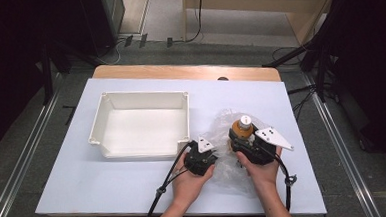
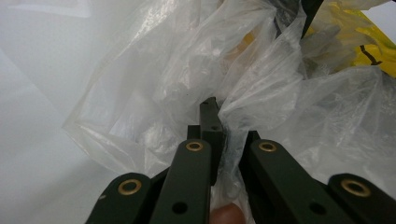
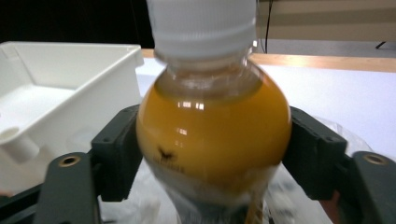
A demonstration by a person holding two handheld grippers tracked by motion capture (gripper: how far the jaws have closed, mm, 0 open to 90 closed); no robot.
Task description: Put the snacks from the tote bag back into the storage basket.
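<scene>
A small bottle of orange drink (image 1: 243,127) with a white cap (image 3: 203,23) stands upright, its lower part inside a crumpled clear plastic bag (image 1: 221,119) on the white table. My right gripper (image 3: 212,149) is shut on the bottle (image 3: 212,126), one jaw pressing each side of its round shoulder. In the high view that right gripper (image 1: 242,138) sits just below the bottle. My left gripper (image 2: 217,126) is shut on a fold of the bag (image 2: 187,70); in the high view this left gripper (image 1: 213,155) holds the bag's left edge. Something yellow (image 2: 369,46) shows through the film.
An empty white plastic bin (image 1: 140,93) stands on the table to the left of the bag, and its corner (image 3: 56,84) lies close beside the bottle. Cables (image 1: 160,190) trail from both grippers toward the table's front edge.
</scene>
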